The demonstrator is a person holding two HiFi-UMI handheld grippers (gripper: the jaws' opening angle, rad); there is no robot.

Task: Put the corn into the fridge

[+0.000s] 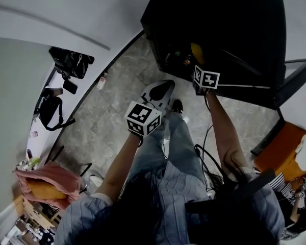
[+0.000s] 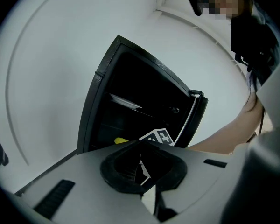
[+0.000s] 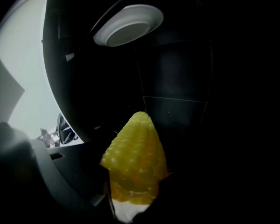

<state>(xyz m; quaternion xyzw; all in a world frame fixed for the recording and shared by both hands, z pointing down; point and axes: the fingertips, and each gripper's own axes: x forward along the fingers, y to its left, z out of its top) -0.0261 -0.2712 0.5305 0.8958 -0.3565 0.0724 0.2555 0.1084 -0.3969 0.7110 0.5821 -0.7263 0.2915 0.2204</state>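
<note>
the right gripper (image 3: 130,204) is clamped on the corn (image 3: 135,162), whose tip points into the dark inside of the open fridge (image 1: 219,14), below a white plate (image 3: 128,24). the right forearm (image 1: 222,131) stretches straight forward to the fridge. the left gripper (image 2: 142,174) has its jaws together on nothing. it is held out on the left forearm (image 1: 120,162) over the tiled floor (image 1: 112,101), facing the fridge.
</note>
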